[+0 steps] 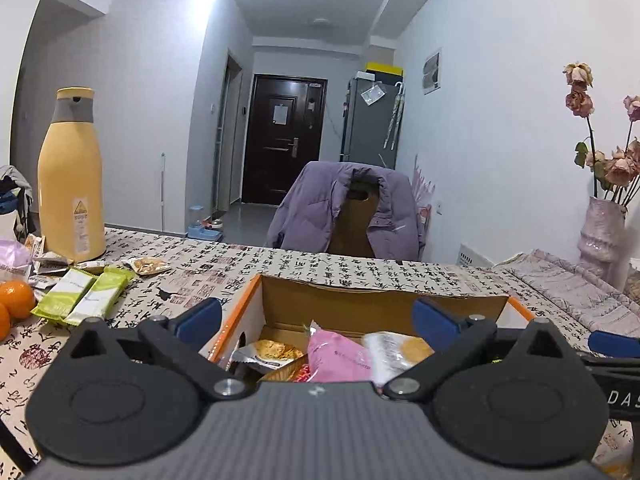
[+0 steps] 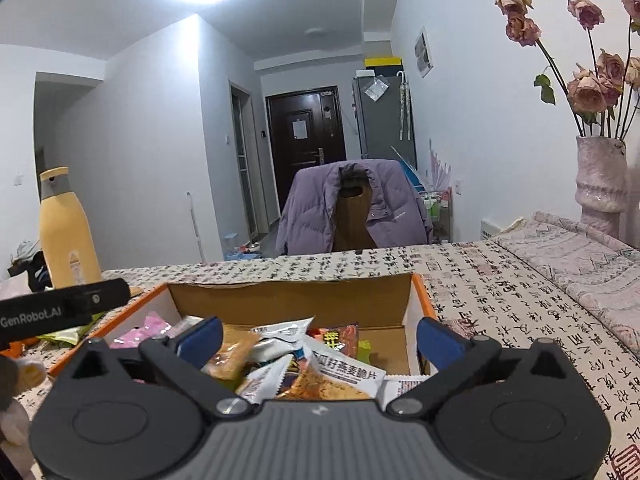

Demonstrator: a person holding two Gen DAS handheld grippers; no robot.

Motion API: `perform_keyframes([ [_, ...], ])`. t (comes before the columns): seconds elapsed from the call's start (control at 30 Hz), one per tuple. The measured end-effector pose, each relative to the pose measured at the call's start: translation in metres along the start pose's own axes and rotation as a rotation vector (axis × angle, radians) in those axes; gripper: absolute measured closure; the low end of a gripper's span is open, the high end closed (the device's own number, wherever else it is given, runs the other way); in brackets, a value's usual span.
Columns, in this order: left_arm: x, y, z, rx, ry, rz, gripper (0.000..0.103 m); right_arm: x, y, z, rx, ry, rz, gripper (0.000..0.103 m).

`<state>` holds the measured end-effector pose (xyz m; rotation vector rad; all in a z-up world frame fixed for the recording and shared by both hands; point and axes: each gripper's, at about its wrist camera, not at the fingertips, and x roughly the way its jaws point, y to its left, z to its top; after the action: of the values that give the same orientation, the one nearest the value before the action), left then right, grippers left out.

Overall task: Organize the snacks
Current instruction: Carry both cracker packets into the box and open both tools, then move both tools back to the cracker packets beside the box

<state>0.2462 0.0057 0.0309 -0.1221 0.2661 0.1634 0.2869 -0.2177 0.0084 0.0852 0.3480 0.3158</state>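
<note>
An open cardboard box with orange edges [image 1: 360,304] [image 2: 288,300] sits on the table and holds several snack packets, among them a pink packet [image 1: 340,356] and an oat-crisp packet [image 2: 344,372]. My left gripper [image 1: 316,320] is open and empty above the box's left part. My right gripper [image 2: 320,338] is open and empty above the box's right part. Two green packets [image 1: 86,298] and other loose snacks [image 1: 146,266] lie on the table to the left of the box.
A tall yellow thermos [image 1: 72,184] stands at the back left beside oranges [image 1: 16,300]. A vase of dried roses [image 2: 600,176] stands at the right on a folded cloth [image 2: 580,256]. A chair with a purple jacket [image 1: 344,208] is behind the table.
</note>
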Motion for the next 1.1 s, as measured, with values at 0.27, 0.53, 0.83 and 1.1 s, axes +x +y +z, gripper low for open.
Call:
perform_keyframes([
  [0.27,-0.010,-0.007,0.009,-0.018,-0.018,0.011,0.000,0.000,-0.003,0.000,0.006,-0.022,-0.003,0.000],
  [0.53,-0.037,-0.004,0.015,-0.004,-0.021,0.020,0.000,-0.014,0.003,0.010,0.005,-0.047,0.016,0.000],
  [0.83,-0.065,0.016,0.006,0.027,-0.004,0.004,0.000,-0.043,0.024,0.004,-0.045,-0.003,0.010,0.000],
  [1.1,-0.086,0.035,-0.021,0.069,0.059,-0.009,0.000,-0.065,0.034,-0.021,-0.061,0.064,0.009,0.000],
])
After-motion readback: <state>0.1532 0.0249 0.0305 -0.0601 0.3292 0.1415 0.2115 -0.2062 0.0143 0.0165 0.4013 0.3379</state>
